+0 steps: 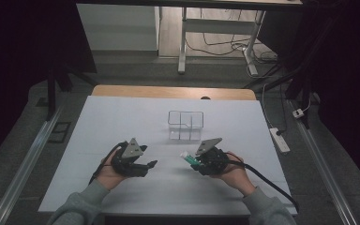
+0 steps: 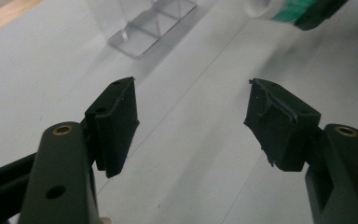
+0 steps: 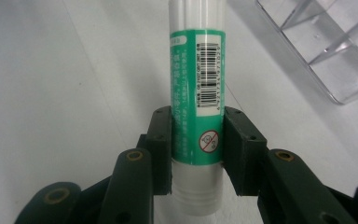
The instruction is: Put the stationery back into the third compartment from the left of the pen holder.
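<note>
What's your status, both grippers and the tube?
Left gripper open, empty. Right gripper shut on green-labelled tube. Clear divided organizer ahead on white table; nothing between.

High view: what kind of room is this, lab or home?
Likely a lab or data-collection workspace: a white-covered table with a clear divided organizer, floor rails alongside, and a power strip with loose cables on the floor.

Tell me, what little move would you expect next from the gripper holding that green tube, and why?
Probably a short carry forward toward the clear divided box. The right gripper is already shut on the green-labelled tube, and the box stands just beyond it on the white table, seemingly empty. The left gripper is open and holds nothing, so it likely just waits.
</note>
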A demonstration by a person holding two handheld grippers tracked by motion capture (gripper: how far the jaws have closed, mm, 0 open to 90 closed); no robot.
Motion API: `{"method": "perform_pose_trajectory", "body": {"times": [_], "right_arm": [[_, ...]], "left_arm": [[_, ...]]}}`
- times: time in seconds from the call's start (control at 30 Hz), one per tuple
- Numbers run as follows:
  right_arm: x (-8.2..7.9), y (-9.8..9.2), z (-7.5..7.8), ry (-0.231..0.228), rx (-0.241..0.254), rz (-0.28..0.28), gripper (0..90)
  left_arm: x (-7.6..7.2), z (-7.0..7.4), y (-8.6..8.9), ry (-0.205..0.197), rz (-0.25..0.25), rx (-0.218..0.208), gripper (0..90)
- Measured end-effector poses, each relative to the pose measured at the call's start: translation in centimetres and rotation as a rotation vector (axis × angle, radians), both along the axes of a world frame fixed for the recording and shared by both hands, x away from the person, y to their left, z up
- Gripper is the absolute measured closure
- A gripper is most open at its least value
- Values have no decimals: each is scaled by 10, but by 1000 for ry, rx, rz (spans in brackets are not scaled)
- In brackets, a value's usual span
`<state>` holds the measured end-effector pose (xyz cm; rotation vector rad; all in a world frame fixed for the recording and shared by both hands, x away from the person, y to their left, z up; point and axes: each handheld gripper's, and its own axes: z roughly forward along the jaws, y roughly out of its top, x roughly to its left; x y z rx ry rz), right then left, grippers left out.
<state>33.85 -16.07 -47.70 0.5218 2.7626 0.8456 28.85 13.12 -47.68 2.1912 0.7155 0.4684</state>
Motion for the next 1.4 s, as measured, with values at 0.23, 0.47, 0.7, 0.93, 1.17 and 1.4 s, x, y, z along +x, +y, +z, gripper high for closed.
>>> {"method": "perform_pose_trajectory", "body": {"times": [0.23, 0.47, 0.7, 0.93, 1.17, 1.4], "right_arm": [[11, 17, 4, 110, -7, 40, 655], [14, 27, -1, 163, -3, 39, 654], [14, 29, -3, 158, 28, 64, 654], [11, 34, -4, 143, 5, 109, 654], [14, 38, -6, 200, -11, 132, 653], [27, 38, -10, 345, 9, 121, 654]], "left_arm": [[1, 2, -18, -31, -75, 38, 340], [0, 1, -31, -62, -130, 85, 346], [10, 0, -35, 4, -122, 28, 358], [19, -1, -43, 40, -173, 37, 362], [15, 1, -55, -28, -254, 130, 362], [8, -5, -65, -117, -318, 225, 387]]}}
